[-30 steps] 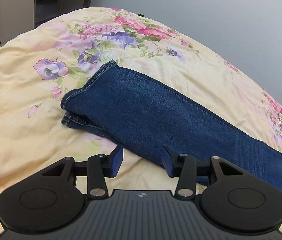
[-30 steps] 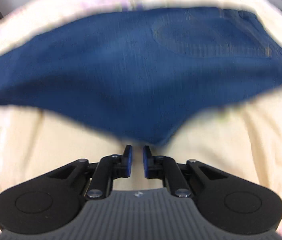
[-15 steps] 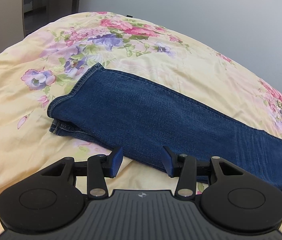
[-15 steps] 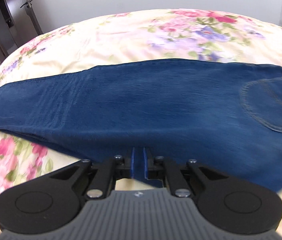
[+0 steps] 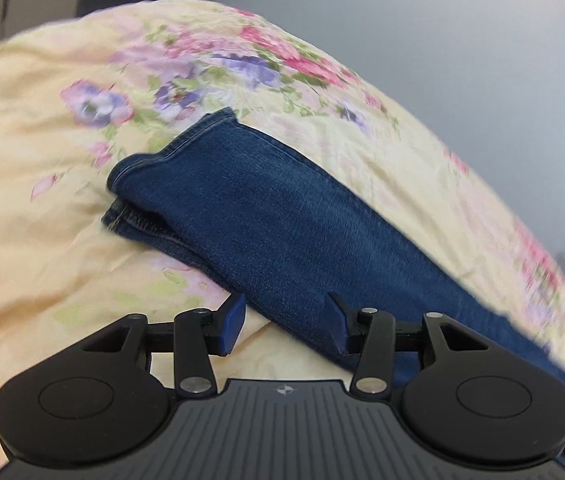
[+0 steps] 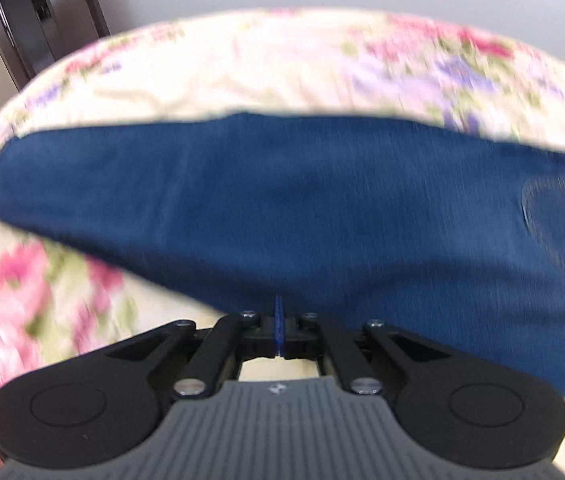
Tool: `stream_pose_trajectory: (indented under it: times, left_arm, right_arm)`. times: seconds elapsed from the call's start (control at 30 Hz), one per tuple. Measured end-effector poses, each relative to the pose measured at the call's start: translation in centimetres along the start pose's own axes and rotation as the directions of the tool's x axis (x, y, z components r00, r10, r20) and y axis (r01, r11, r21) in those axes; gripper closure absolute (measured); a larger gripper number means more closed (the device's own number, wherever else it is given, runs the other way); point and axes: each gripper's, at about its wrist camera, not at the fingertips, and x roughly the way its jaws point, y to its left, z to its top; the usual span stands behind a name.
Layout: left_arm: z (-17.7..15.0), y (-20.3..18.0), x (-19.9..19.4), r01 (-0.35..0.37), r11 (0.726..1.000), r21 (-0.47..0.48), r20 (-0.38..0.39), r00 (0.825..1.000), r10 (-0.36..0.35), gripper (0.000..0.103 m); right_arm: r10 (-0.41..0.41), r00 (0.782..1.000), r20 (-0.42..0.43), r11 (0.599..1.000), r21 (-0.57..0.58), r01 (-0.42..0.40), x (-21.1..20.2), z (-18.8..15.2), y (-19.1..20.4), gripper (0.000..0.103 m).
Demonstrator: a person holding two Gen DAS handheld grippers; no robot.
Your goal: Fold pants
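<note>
On the bed: dark blue denim pants [image 5: 282, 232] lie lengthwise, legs stacked, across a cream floral quilt [image 5: 34, 208].
Left gripper [image 5: 284, 322]: jaws wide, straddling the pants' near edge.
Right gripper [image 6: 279, 326]: pressed fully closed at the pants' near edge; whether cloth is pinched, I cannot tell.

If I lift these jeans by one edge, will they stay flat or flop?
The jeans will probably flop: they follow the bedspread's humps rather than bridging them. They look fairly heavy for cloth, thick denim lying doubled with two hem layers at the cuff end, so the free part should hang and drag. Slipping seems unlikely; the weave looks coarse.
</note>
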Motion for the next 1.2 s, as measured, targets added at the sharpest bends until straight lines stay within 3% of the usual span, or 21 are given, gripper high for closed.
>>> stream_pose_trajectory:
  times: [0.07,0.17,0.23,0.37,0.5,0.6,0.7,0.77,0.83,0.97,1.2]
  left_arm:
    - [0.1,1.6,-0.5,0.043,0.991,-0.125,0.026,0.999,-0.040,0.045]
    - [0.0,4.4,-1.1,0.065,0.957,-0.282,0.080,0.996,-0.044,0.043]
    - [0.2,6.4,-0.9,0.056,0.936,-0.347,0.101,0.995,-0.022,0.043]
    - [1.0,9.3,0.8,0.075,0.895,-0.439,0.121,0.992,-0.025,0.043]
    - [2.1,9.6,3.1,0.046,0.900,-0.434,0.123,0.992,0.008,0.043]
    - [2.6,9.3,4.7,0.007,0.919,-0.394,0.113,0.993,0.040,0.048]
    - [3.5,8.6,5.1,-0.032,0.946,-0.321,0.102,0.993,0.068,0.066]
    - [4.1,7.9,4.8,-0.034,0.968,-0.250,0.115,0.991,0.065,0.087]
    - [4.5,7.3,4.4,-0.034,0.981,-0.189,0.131,0.990,0.060,0.093]
    - [4.7,6.9,4.1,-0.022,0.987,-0.160,0.143,0.989,0.045,0.097]
    - [4.7,7.6,4.9,-0.014,0.982,-0.188,0.129,0.991,0.038,0.097]
  right_arm:
    - [0.005,1.000,-0.004,0.999,0.037,-0.005,1.5,1.1,0.0,0.103]
    - [-0.007,0.998,-0.062,0.998,0.064,0.010,4.1,1.7,0.2,0.103]
    - [-0.015,0.992,-0.123,1.000,0.023,0.018,5.5,1.2,0.9,0.103]
    - [-0.015,0.993,-0.114,1.000,0.012,0.017,5.1,1.6,1.1,0.103]
    - [0.009,0.998,-0.067,0.999,-0.045,-0.012,4.4,2.5,2.2,0.103]
    - [0.030,0.998,-0.049,0.998,-0.055,-0.033,5.3,4.2,2.8,0.103]
    - [0.040,0.998,-0.040,0.997,-0.065,-0.042,7.4,6.2,3.5,0.103]
    - [0.032,0.999,-0.027,0.996,-0.083,-0.034,8.8,7.5,4.4,0.103]
    - [0.023,1.000,-0.016,0.996,-0.090,-0.024,10.2,8.7,5.0,0.103]
    - [0.019,1.000,0.000,0.996,-0.082,-0.019,13.3,11.2,5.4,0.103]
    - [0.007,0.998,-0.055,1.000,-0.004,-0.007,17.3,12.9,5.1,0.103]
